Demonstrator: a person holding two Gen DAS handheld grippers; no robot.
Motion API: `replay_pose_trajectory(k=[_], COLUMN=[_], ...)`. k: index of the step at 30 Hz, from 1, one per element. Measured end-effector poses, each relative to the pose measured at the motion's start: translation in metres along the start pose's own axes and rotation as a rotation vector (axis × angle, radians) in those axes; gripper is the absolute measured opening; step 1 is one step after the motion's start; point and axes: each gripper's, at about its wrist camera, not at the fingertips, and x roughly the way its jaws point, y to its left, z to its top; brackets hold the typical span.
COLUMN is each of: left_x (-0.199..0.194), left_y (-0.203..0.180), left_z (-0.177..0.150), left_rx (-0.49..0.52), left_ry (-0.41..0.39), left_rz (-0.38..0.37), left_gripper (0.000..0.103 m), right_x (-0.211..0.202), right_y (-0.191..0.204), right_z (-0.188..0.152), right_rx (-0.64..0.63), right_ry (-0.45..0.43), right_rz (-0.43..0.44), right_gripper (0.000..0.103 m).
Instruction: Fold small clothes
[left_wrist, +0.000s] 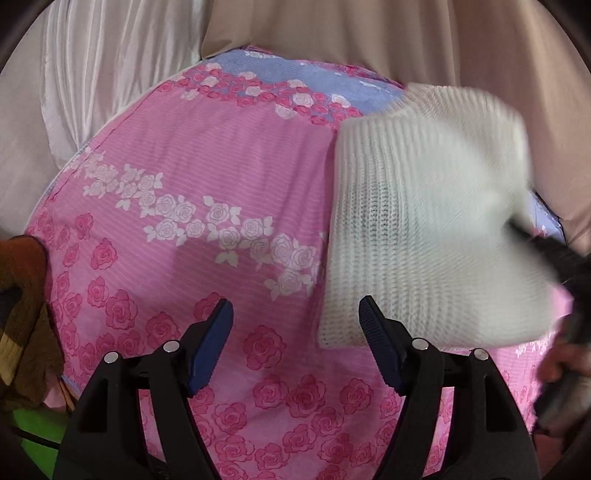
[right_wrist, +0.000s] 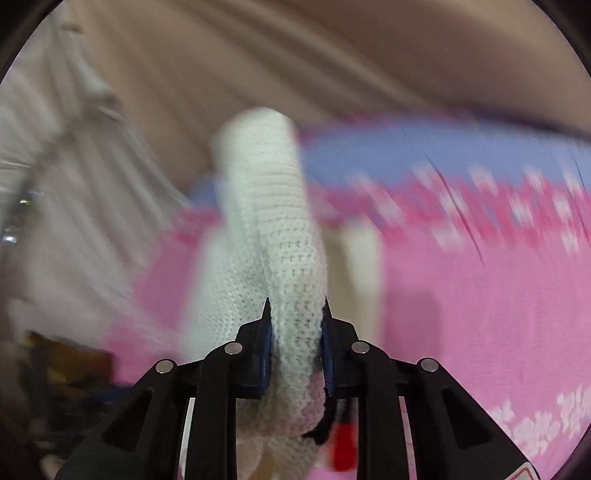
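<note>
1. We see the right gripper (right_wrist: 296, 314) pinching a fold of the white knit garment (right_wrist: 280, 266); the cloth is pressed between both blue pads, so the grip is firm.
2. The left gripper (left_wrist: 296, 321) is spread wide with nothing between its fingers; it hangs over the pink rose bedsheet (left_wrist: 184, 229), pointing down.
3. Key relation: from the left gripper, the garment (left_wrist: 417, 236) lies to the right side and a bit farther away. Its near lower corner is just beside the right finger of this gripper, not touching as far as we can tell.
4. In the left wrist view the garment's long axis runs approx. from near to far, with the ribbed band at the far end.
5. The garment is partly lifted on the right side, the rest seems to lie on the sheet. The right edge is blurred, so the exact shape there is unclear.
6. Look of the garment: thick, cream-white, chunky knit, soft; probably it sags when lifted.
7. Our judgement: the left gripper is nearer to the free corner, so it should take that corner for the next fold.
</note>
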Motion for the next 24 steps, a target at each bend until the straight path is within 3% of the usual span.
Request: replay_pose_trajectory(k=[3,4,7,8,10,12,14,15,16,17,18,19,22,24], left_x=[0.006,0.009,0.016,0.019,0.028,0.041,0.058,0.066,0.074,0.076,0.072,0.068,0.035,0.023], left_y=[-0.006,-0.008,-0.013,-0.015,-0.019,-0.024,-0.027,-0.028,-0.028,-0.029,-0.031,-0.032,-0.023,-0.020], left_z=[0.002,0.002,0.004,0.004,0.005,0.003,-0.001,-0.002,-0.003,-0.002,0.002,0.006,0.019,0.022], left_rx=[0.026,0.030,0.027,0.027,0.024,0.018,-0.006,-0.023,-0.034,-0.033,-0.012,0.005,0.010,0.038], left_ry=[0.003,0.008,0.034,0.045,0.076,0.117,0.166,0.187,0.208,0.210,0.197,0.206,0.188,0.162], left_rz=[-0.002,-0.012,-0.058,-0.077,-0.123,-0.164,-0.197,-0.212,-0.227,-0.219,-0.228,-0.235,-0.294,-0.273], left_gripper=[0.068,0.068,0.069,0.071,0.081,0.083,0.083,0.079,0.069,0.066,0.043,0.034,0.030,0.032], right_x=[-0.016,-0.028,-0.048,-0.049,-0.043,-0.027,-0.006,0.000,-0.002,0.000,-0.004,-0.013,-0.059,-0.063], right_y=[-0.026,-0.026,-0.026,-0.028,-0.030,-0.031,-0.031,-0.030,-0.026,-0.024,-0.021,-0.016,0.013,0.019], right_z=[-0.009,-0.012,-0.029,-0.036,-0.057,-0.077,-0.094,-0.096,-0.095,-0.091,-0.086,-0.081,-0.074,-0.081], right_rx=[0.149,0.160,0.161,0.169,0.180,0.179,0.196,0.197,0.178,0.187,0.218,0.216,0.103,0.074], right_ry=[-0.069,-0.100,-0.118,-0.104,-0.057,0.002,0.060,0.048,0.020,0.052,0.052,0.032,-0.044,-0.038], right_rz=[0.111,0.124,0.155,0.165,0.179,0.167,0.151,0.158,0.172,0.200,0.224,0.250,0.259,0.240], right_gripper=[0.029,0.030,0.048,0.056,0.061,0.069,0.070,0.068,0.057,0.018,0.019,0.018,0.017,0.019])
